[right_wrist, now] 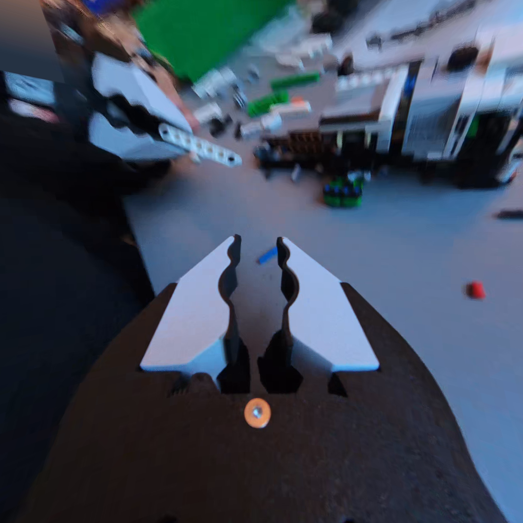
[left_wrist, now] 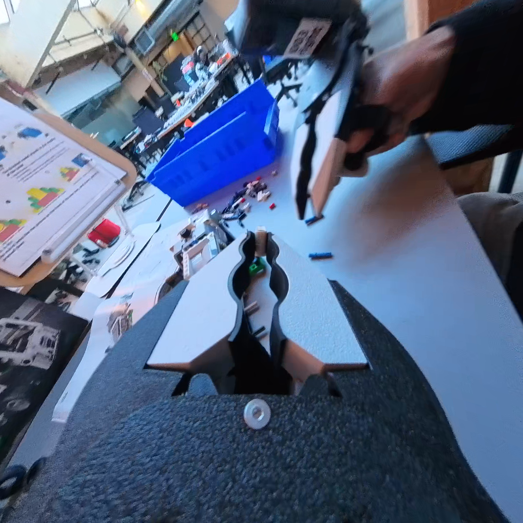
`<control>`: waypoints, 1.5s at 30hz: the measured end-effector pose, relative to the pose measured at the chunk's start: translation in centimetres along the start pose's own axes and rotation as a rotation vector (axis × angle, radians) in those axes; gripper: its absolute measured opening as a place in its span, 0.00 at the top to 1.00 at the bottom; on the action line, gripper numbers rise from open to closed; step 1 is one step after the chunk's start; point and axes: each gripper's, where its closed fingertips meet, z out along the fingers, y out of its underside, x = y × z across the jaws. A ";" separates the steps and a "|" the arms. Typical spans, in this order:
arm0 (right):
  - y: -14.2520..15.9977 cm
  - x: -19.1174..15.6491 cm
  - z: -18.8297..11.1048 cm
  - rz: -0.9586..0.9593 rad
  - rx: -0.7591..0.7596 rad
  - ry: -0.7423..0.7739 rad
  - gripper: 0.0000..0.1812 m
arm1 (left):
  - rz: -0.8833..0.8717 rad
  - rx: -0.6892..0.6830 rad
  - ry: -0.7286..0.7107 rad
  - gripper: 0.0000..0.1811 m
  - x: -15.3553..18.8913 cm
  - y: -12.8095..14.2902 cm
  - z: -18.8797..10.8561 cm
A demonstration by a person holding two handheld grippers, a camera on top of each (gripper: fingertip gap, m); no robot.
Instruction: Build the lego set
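Observation:
My left gripper (left_wrist: 259, 239) is shut on a white holed beam (right_wrist: 202, 148), whose end shows as a pale piece (left_wrist: 260, 243) between the tips. In the right wrist view the left gripper (right_wrist: 185, 141) holds the beam out over the table at the upper left. My right gripper (right_wrist: 259, 240) is open and hovers low over the white table (right_wrist: 368, 339). A small blue pin (right_wrist: 267, 254) lies on the table just beyond the gap between its tips. In the left wrist view the right gripper (left_wrist: 310, 216), held by a hand, points down at a blue pin (left_wrist: 314, 219).
A second blue pin (left_wrist: 319, 255), a small green assembly (right_wrist: 342, 192) and a red piece (right_wrist: 475, 290) lie on the table. A partly built model (right_wrist: 368, 127), loose green pieces (right_wrist: 267, 103) and a green baseplate (right_wrist: 203, 31) sit farther back. A blue bin (left_wrist: 220, 150) and an instruction sheet (left_wrist: 42, 184) stand to the left. Tip to tip, the grippers are about 8 cm apart.

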 end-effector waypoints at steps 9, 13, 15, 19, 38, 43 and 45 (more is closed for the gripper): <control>3.6 0.4 2.5 -0.081 -0.089 0.434 0.87 | 0.014 -0.112 -0.082 0.97 -1.2 2.4 0.7; 3.4 0.6 3.1 -0.101 -0.089 0.507 0.88 | 0.070 -0.125 -0.083 0.97 -0.8 2.8 1.0; 3.3 0.8 3.5 -0.119 -0.108 0.534 0.89 | 0.104 -0.130 -0.084 0.97 -0.5 2.9 1.1; 3.1 1.1 3.6 -0.129 -0.115 0.559 0.95 | 0.156 -0.124 -0.094 0.97 -0.1 2.7 1.1; -2.4 0.7 0.5 -0.837 -0.078 0.443 0.99 | 0.100 -0.096 -0.091 0.97 -0.4 2.9 1.6; -3.2 -0.5 1.2 -0.989 -0.162 0.379 0.98 | 0.086 -0.128 -0.085 0.97 0.0 3.2 2.1; -3.0 -0.8 1.7 -0.913 -0.228 0.335 0.98 | 0.079 -0.140 -0.073 0.97 0.3 3.5 2.4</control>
